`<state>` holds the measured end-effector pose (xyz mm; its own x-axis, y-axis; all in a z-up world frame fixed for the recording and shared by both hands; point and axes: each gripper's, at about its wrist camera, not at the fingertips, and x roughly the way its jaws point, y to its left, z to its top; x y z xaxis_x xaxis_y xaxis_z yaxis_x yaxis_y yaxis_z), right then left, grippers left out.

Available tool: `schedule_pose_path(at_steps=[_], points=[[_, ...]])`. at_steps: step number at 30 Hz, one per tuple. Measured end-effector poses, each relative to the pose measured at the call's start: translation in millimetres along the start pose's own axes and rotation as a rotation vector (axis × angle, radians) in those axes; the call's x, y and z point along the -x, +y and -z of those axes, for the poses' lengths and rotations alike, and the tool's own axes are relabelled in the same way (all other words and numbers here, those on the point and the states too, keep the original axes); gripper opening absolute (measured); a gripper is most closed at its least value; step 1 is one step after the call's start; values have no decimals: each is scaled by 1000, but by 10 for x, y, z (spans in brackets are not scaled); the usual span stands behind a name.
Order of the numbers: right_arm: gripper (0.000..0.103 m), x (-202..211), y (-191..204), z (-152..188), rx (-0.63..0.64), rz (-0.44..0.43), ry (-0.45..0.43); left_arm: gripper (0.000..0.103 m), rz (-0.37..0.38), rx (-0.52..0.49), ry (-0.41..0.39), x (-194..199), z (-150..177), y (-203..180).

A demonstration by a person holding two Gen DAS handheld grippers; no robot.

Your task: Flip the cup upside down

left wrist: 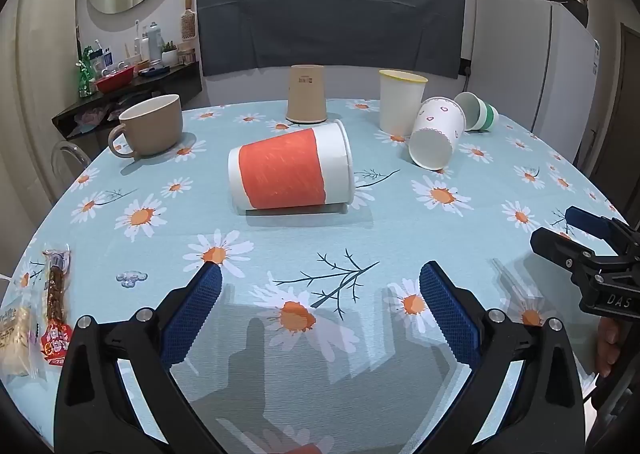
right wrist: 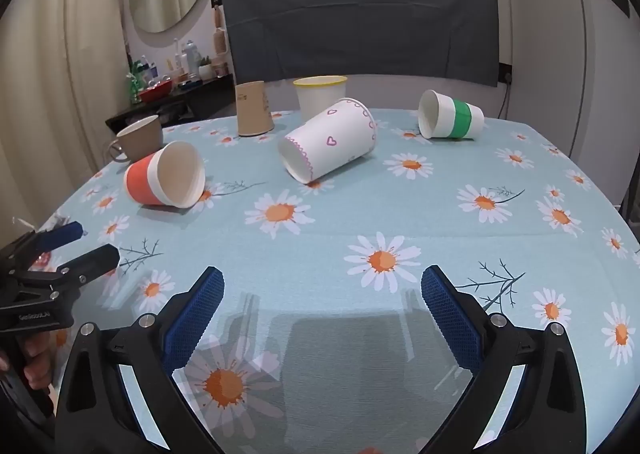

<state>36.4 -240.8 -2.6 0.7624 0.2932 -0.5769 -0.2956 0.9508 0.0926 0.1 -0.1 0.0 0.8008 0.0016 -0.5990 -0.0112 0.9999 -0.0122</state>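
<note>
An orange-banded white paper cup (left wrist: 290,171) lies on its side in the middle of the table, mouth to the right; it also shows in the right wrist view (right wrist: 166,178). A white cup with pink hearts (left wrist: 438,132) (right wrist: 330,139) leans tilted. A green-banded cup (left wrist: 478,111) (right wrist: 450,115) lies on its side. My left gripper (left wrist: 320,278) is open and empty, well short of the orange cup. My right gripper (right wrist: 322,282) is open and empty, short of the heart cup.
A brown paper cup (left wrist: 306,93) stands upside down at the back. A yellow-rimmed white cup (left wrist: 400,101) stands upright. A tan mug (left wrist: 150,125) sits at the left. Snack packets (left wrist: 54,306) lie at the left edge of the daisy tablecloth (left wrist: 400,221).
</note>
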Motion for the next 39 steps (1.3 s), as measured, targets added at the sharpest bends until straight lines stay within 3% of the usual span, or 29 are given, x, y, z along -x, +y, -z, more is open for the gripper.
schedule_pose_path(at_steps=[39], points=[[95, -17, -17, 14, -25, -14, 13, 97, 1, -2, -8, 11, -11, -6]])
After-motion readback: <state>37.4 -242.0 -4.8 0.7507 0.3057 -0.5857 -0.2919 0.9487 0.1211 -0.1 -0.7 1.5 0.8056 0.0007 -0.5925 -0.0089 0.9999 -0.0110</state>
